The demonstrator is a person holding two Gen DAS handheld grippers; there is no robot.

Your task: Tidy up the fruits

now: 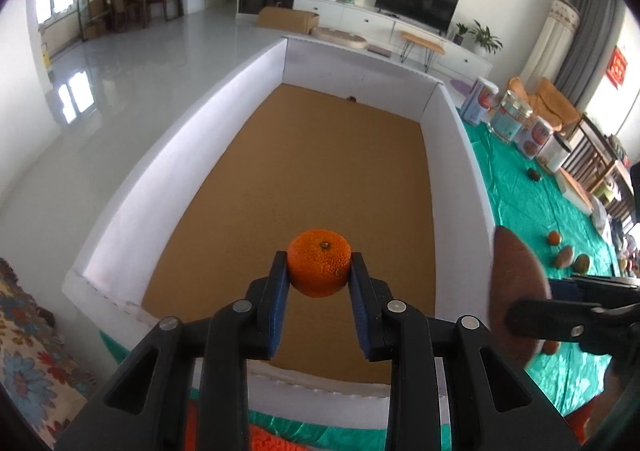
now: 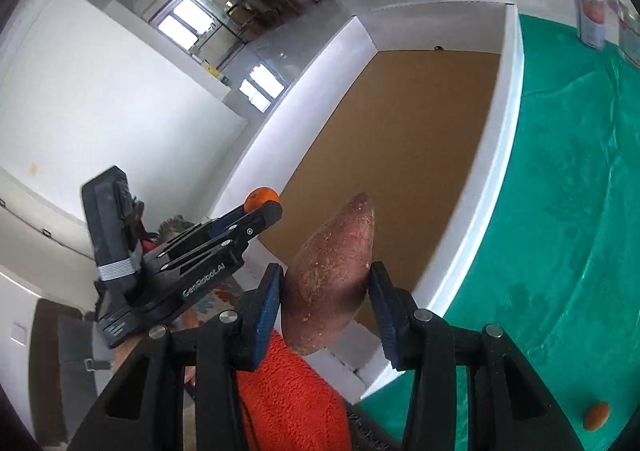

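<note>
The left tongs (image 1: 319,275) were clamped on an orange (image 1: 319,267), held above the brown floor of the white-walled box (image 1: 256,99). The right tongs (image 2: 326,303) were closed on a reddish-brown sweet potato (image 2: 332,275) over the box's near corner. The left tool's body read "GenRobot.AI". Another orange fruit (image 2: 596,415) lay on the green-covered table (image 2: 568,211).

An orange tangerine (image 1: 319,267) is showing against the box's (image 1: 132,187) white walls and tan floor, a reddish-brown speckled sweet potato (image 2: 332,275) glowing beside green cloth (image 2: 568,179).
</note>
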